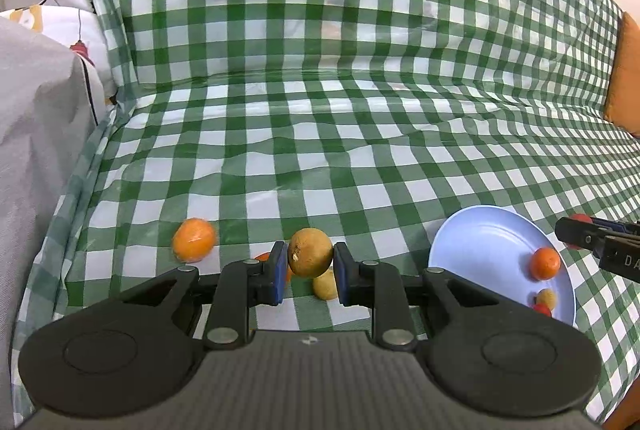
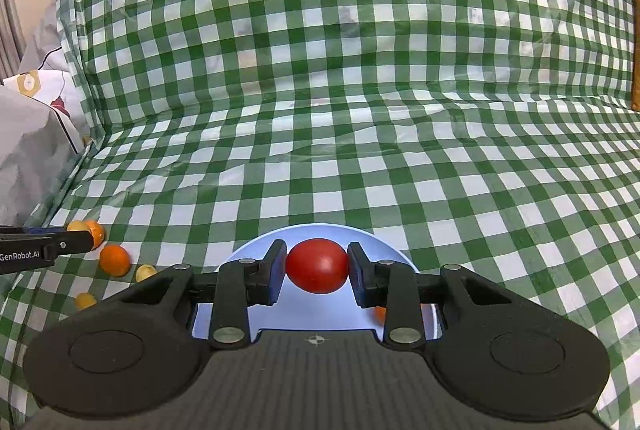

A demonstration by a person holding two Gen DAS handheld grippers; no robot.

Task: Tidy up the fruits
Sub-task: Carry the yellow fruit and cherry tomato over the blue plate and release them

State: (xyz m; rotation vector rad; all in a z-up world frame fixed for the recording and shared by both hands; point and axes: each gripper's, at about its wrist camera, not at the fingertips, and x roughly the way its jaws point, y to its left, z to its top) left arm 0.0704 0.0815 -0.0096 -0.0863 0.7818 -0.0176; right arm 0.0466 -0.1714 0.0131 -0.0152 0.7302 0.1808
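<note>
blue plate [image 1: 480,234] with an orange [image 1: 545,263] and small fruits

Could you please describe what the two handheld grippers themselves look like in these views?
Both look alike: the left gripper and right gripper are matte black, with a ribbed grey-black body bearing a small crosshair mark, two round discs at the sides, and silver pivot pins on black linkage bars. The fingers carry blue pads. White "GenRobot.AI" lettering shows on the left gripper's side. No cables, sleeves or hands are visible.
</note>
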